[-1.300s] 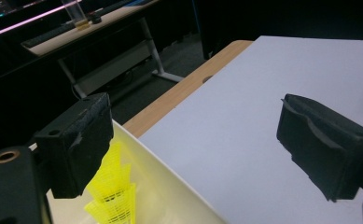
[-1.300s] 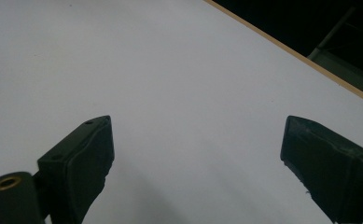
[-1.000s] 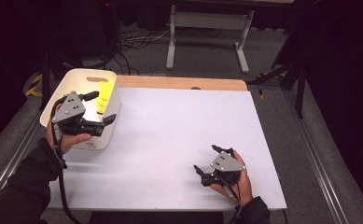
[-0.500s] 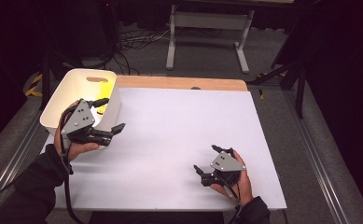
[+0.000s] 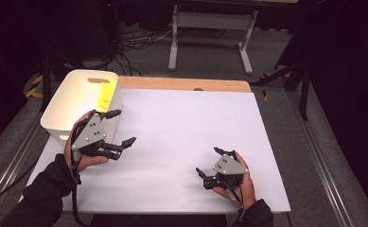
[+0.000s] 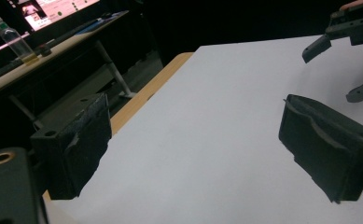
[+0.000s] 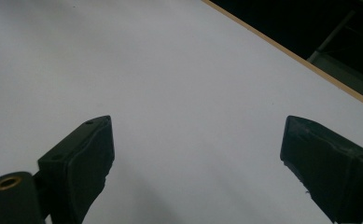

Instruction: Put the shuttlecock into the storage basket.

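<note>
Where white sheet (image 5: 181, 137) ends, wooden table edge (image 5: 181, 84) shows.

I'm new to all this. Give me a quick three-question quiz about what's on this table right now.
1. True or false: the left gripper holds something between its jaws.
2. Which colour is the thing inside the white bin? A red, B yellow, C blue.
3. Fill in: the right gripper sits over the white table with its jaws ____.

Key: 1 false, the jaws stand apart with nothing between them. 2 B, the yellow thing. 3 open.
</note>
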